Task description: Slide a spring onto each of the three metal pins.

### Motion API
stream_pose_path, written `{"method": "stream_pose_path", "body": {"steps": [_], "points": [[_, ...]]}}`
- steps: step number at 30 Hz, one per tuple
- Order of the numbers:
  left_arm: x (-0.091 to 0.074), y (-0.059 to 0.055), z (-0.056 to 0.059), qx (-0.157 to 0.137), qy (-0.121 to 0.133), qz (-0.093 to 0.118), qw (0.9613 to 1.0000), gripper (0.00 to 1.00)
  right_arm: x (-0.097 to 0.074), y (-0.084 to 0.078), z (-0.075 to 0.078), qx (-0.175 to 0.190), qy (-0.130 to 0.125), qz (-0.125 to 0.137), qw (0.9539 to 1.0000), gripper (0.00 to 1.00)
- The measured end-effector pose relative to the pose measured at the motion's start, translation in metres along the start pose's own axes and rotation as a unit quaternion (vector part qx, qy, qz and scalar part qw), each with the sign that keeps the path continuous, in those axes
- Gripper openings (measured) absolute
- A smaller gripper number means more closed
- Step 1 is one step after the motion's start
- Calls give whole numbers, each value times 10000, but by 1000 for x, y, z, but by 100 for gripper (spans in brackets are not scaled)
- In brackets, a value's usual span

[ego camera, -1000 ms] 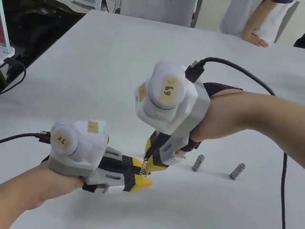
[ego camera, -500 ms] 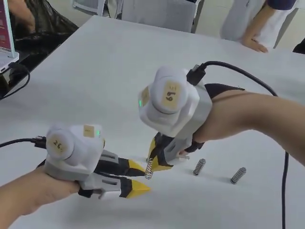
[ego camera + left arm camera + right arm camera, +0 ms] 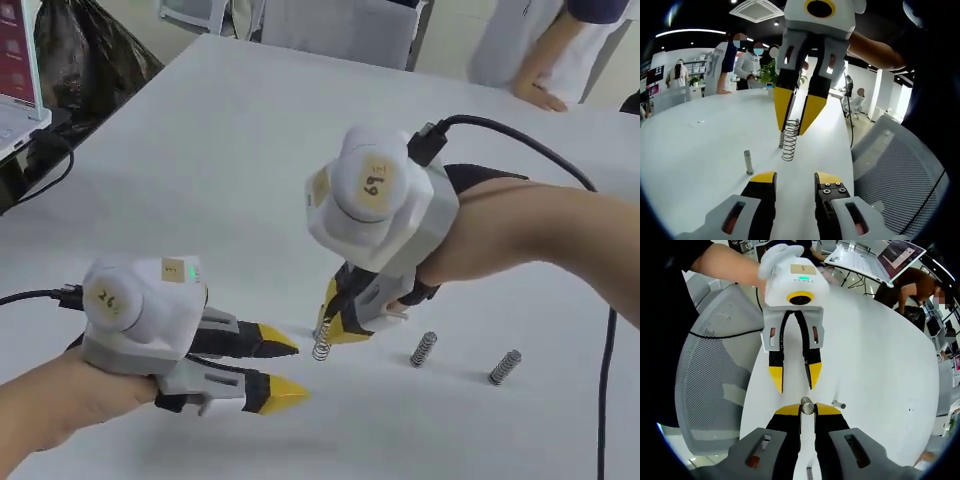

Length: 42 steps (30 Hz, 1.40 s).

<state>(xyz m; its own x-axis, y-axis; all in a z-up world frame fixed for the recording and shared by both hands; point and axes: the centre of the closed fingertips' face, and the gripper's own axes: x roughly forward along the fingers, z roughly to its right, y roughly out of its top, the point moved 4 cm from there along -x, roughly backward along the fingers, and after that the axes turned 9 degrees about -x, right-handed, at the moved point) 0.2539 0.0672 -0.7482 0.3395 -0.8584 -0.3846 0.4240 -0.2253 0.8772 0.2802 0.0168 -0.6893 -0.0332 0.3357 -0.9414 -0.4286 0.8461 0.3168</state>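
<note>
Right gripper point(image 3: 330, 335), jaws closed narrow on a coil spring point(image 3: 789, 145) gripped near its upper end, with the lower coils hanging free just above the white counter point(image 3: 230, 160). Left gripper point(image 3: 290, 370), jaws wide and holding nothing, faces it from close by. A metal pin point(image 3: 748, 162), apparently upright, sits on the counter near the hanging spring but apart from it. A nearer loose spring point(image 3: 423, 348) and a farther loose spring point(image 3: 504, 366) lie on the counter beside the right gripper. The step in hand is judged to be threading the held spring onto the pin. It would go best with the left jaws steadying the pin low on its shaft, leaving the top free. The spring's open end should be centred over the pin and its axis kept in line, so that the coils neither snag nor buckle. The grip should stay light enough not to crush the coils. Markings: a round sticker point(image 3: 374, 184) on the right gripper reads "69". A similar label point(image 3: 108, 300) on the left gripper begins with "2", and its second digit is unclear.
</note>
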Motion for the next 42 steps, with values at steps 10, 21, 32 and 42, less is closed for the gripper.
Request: {"method": "stream_pose_path", "body": {"steps": [10, 21, 32, 42], "points": [[-8, -1, -6, -68, 178, 48, 9998, 38, -1, -7, 7, 134, -34, -20, 9999, 6], [-15, -6, -13, -28, 282, 54, 9996, 53, -3, -14, 11, 219, -65, -79, 9997, 6], [-21, -10, -13, 46, 363, 59, 9993, 65, -4, -23, 16, 288, -87, -145, 9994, 6], [-23, -14, -16, 59, 483, 81, 9988, 87, -2, -23, 18, 232, -110, -186, 9995, 6]]}}
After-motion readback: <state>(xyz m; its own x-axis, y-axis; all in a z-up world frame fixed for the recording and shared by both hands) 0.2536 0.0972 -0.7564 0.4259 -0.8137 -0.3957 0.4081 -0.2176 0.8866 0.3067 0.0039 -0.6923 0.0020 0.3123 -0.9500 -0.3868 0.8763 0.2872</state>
